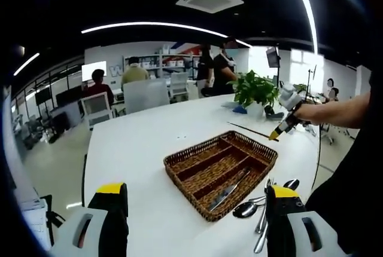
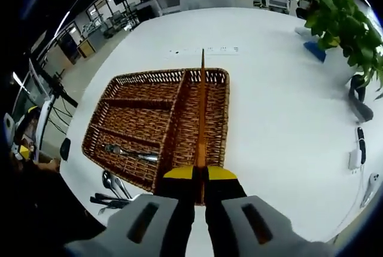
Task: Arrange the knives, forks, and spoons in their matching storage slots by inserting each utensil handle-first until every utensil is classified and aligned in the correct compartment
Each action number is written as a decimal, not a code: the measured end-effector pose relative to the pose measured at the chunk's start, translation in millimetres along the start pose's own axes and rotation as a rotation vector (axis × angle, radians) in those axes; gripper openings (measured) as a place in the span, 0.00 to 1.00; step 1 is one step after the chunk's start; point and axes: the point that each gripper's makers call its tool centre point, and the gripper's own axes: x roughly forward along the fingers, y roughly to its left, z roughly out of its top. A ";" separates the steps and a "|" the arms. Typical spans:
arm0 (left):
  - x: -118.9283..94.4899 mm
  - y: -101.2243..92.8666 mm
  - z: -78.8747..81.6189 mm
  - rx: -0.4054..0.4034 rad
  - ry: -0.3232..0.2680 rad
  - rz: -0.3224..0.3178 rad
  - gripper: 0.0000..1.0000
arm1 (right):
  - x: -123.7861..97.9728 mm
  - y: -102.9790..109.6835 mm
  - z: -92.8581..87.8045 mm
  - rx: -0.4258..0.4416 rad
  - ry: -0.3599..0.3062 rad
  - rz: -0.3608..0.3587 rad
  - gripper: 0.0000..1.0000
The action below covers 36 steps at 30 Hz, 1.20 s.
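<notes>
We cannot tell whether the thin stick (image 2: 201, 113) clamped in the right gripper (image 2: 200, 176) is a utensil. The left gripper (image 1: 197, 200) hides part of the near spoons (image 1: 257, 206), and the piece in the basket (image 2: 128, 152) is too small to identify.

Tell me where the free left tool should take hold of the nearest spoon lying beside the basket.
Grip the spoon on its thin handle, not the rounded bowl. The bowl points left toward the left tool, and the handle runs right, into the pile of utensils beside the wicker basket. Probably come from above, jaws across the handle just behind the bowl, since it crosses the others further right.
</notes>
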 end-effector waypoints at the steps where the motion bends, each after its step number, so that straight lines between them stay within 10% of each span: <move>1: -1.8 2.6 -0.6 -0.003 0.003 0.005 1.00 | 5.1 1.0 -5.7 0.008 0.013 0.000 0.02; 36: -6.9 16.6 -2.7 0.002 0.004 0.008 1.00 | 47.5 -0.8 -36.8 0.098 0.115 -0.066 0.02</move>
